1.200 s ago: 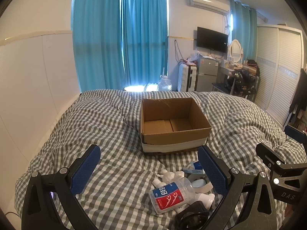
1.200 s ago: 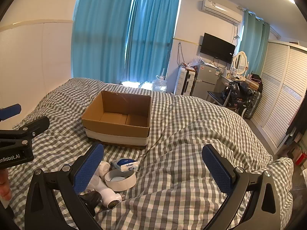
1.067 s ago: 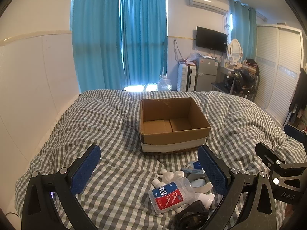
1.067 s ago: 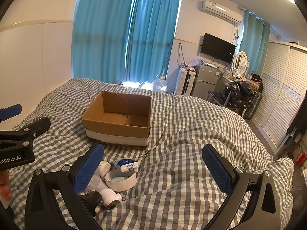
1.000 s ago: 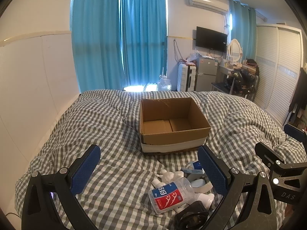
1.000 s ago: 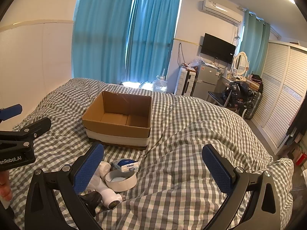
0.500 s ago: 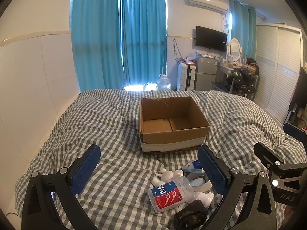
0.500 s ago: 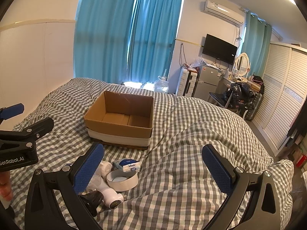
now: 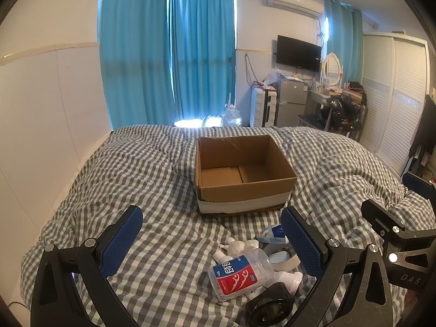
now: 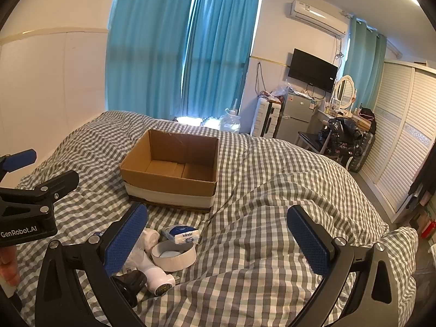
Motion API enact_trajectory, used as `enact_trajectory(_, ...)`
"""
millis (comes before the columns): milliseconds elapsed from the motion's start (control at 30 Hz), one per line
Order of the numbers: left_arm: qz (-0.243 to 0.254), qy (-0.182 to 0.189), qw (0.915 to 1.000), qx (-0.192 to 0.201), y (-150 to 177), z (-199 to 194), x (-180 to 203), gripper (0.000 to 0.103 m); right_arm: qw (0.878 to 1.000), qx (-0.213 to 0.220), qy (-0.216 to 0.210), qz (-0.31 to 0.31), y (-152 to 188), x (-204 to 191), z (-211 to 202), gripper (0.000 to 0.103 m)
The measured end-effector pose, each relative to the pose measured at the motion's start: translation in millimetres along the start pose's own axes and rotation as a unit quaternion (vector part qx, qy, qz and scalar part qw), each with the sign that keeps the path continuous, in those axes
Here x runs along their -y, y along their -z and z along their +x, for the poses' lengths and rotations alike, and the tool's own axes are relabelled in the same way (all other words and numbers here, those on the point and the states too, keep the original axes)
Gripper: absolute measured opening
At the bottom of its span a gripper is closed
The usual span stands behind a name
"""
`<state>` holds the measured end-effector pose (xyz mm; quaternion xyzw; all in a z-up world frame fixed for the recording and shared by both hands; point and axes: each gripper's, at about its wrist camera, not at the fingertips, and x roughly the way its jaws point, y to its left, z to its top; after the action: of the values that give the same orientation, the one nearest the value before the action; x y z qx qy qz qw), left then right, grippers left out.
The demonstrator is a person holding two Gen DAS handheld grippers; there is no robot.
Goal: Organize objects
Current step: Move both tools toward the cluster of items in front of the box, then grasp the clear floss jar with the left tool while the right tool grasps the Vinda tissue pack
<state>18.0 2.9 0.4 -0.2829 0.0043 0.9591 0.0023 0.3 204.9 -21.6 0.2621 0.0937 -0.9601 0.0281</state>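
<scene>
cardboard box [image 9: 245, 174] on the bed [image 9: 152, 179], tape roll [image 10: 174, 254] and bottle [image 9: 239, 275] just before it

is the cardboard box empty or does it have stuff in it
Empty. Both views show the box's bare cardboard floor; the items still lie on the bed.

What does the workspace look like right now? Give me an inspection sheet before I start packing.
Surface: bed with gray checked duvet, rumpled.
Job's things: open cardboard box, nothing seen inside; pile in front of it: clear floss-pick bottle, tape roll, Vinda tissue pack, white bottles.
Clutter: black round item, unclear.
Grippers: left gripper open, empty; right gripper open, empty.
Cables: nothing seen on the bed.
Surroundings: blue curtains, wall TV, wardrobe.
</scene>
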Motion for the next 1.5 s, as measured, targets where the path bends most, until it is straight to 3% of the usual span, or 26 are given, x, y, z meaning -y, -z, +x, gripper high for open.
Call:
enact_trajectory(300,-0.001,0.006,0.9999,-0.009,1.8,6.1,-2.2,0.103,1.000,0.000,-0.006,-0.002,0.5,1.6,2.6,0.103)
enact_trajectory(600,-0.001,0.016,0.9973,-0.071,23.6,43.7,2.3,0.103,0.999,-0.034,-0.010,0.001,15.1,7.8,30.4,0.103)
enact_trajectory(1033,0.000,0.043,0.9822,-0.183,67.5,106.7,25.0,0.103,0.996,-0.086,-0.013,0.008,36.4,14.4,76.5,0.103)
enact_trajectory(1300,-0.011,0.076,0.9672,-0.242,87.6,139.2,28.7,0.103,0.993,-0.116,-0.018,0.007,44.4,10.6,102.9,0.103)
enact_trajectory(1333,-0.013,0.081,0.9644,-0.252,90.7,144.3,28.3,0.102,0.993,-0.119,-0.020,0.005,45.3,9.1,107.5,0.103)
enact_trajectory(1400,-0.019,0.093,0.9630,-0.252,91.0,144.2,26.0,0.087,0.992,-0.124,-0.023,0.001,46.3,7.4,113.1,0.103)
enact_trajectory(1500,-0.015,0.094,0.9677,-0.234,82.1,135.3,23.2,0.077,0.991,-0.130,-0.033,-0.002,47.0,3.2,121.8,0.103)
